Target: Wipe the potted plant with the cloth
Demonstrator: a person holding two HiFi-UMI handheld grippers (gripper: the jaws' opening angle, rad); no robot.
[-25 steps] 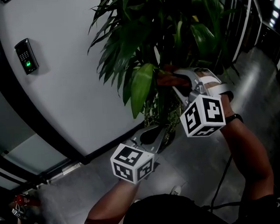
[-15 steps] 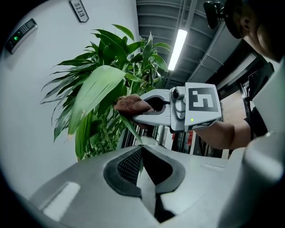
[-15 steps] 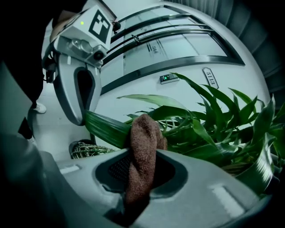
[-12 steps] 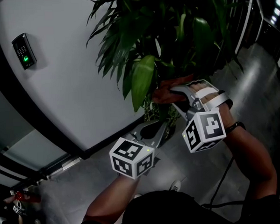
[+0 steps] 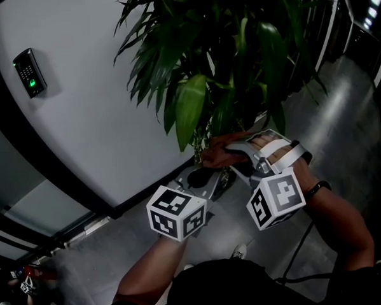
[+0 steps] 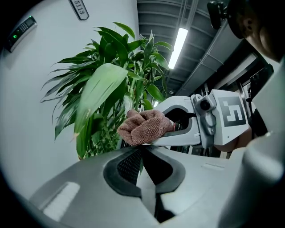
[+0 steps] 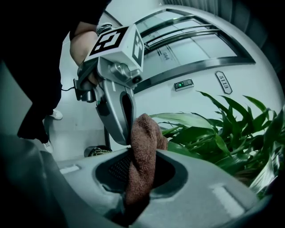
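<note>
**Cloth stroke runs down off the leaf, ending by the left gripper's tip**

The right gripper (image 5: pixel 227 151), its jaws clamped on the bunched brown cloth (image 5: pixel 213 157), has sunk from beside the big pale leaf (image 5: pixel 189 110) a second ago to just below that leaf's tip. The cloth now sits just above and ahead of the left gripper (image 5: pixel 218 179), very near its tip; whether they touch cannot be told. The left gripper has stayed put with its jaws together, pointing level into the lower stems. No view settles whether a thin blade is pinched between them. The potted plant (image 5: pixel 236 50) rises above and ahead of both grippers. This looks like the end of one downward wipe. Most of the foliage probably remains, so the cloth would likely have to rise to another leaf.
</note>
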